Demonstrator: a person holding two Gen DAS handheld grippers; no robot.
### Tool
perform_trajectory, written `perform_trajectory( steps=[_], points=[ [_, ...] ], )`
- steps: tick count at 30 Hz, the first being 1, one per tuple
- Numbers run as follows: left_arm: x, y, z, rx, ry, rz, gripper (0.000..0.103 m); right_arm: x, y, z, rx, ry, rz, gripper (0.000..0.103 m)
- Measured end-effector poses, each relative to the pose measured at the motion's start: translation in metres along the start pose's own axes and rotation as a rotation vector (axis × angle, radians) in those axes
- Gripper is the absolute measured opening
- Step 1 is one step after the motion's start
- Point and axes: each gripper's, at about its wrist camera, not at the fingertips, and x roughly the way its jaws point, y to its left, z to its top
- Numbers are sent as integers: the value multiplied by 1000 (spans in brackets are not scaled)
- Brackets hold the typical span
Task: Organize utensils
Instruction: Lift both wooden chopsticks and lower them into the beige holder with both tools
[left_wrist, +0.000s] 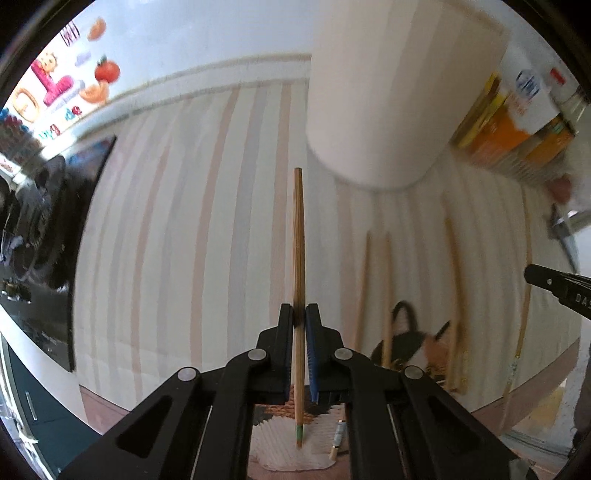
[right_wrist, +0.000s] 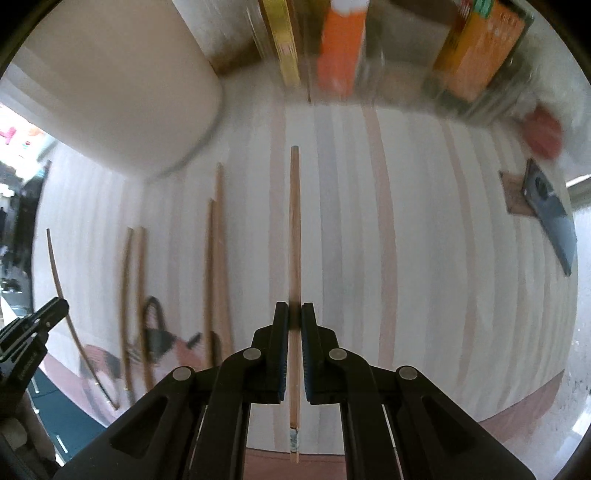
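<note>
A: Left gripper (left_wrist: 299, 314), pose? 
B: Raised over the striped cloth (left_wrist: 177, 229), pointing forward and down. Both pads clamp a green-banded chopstick (left_wrist: 298, 258) mid-shaft; the stick runs straight ahead along the fingers, banded end trailing back under the jaws.

A: What lies ahead of it? 
B: The white cylindrical holder (left_wrist: 391, 96) stands ahead and to the right, past the stick's far tip. Loose chopsticks (left_wrist: 456, 295) lie on the cloth to its right, some crossing a cat-patterned mat (left_wrist: 424, 343).

A: Right gripper (right_wrist: 294, 314)? 
B: Same attitude, tilted down at the cloth. Jaws closed on a second chopstick (right_wrist: 294, 240), also gripped mid-shaft, with the stick in line with the fingers.

A: Surroundings from that side? 
B: Holder is ahead and to its left; loose sticks to the left; the left gripper's tip shows at the far left edge. A blue scraper (right_wrist: 552, 218) is off to the right. Orange cartons (right_wrist: 341, 44) stand straight ahead, blurred.
</note>
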Motion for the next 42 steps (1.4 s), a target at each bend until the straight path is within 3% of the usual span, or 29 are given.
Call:
perform_trajectory(
  steps=[6, 12, 19, 24, 27, 31, 42],
  points=[
    [-62, 5, 23, -3, -137, -35, 4, -53, 11, 18, -11, -131, 79, 7],
    [-148, 1, 53, -27, -329, -90, 4, -116, 24, 33, -45, -272, 141, 7],
    [-233, 16, 104, -45, -505, -172, 4, -205, 45, 83, -59, -449, 234, 7],
    [-269, 25, 142, -58, -609, -188, 4, -251, 60, 126, -56, -588, 253, 7],
    [-275, 24, 166, -68, -633, -188, 4, -263, 70, 154, -39, -657, 266, 7],
    [-253, 20, 191, -86, -624, -180, 4, -264, 83, 178, -30, -740, 257, 7],
    [-172, 18, 231, -115, -529, -175, 4, -218, 102, 209, -36, -891, 224, 7]
  ],
)
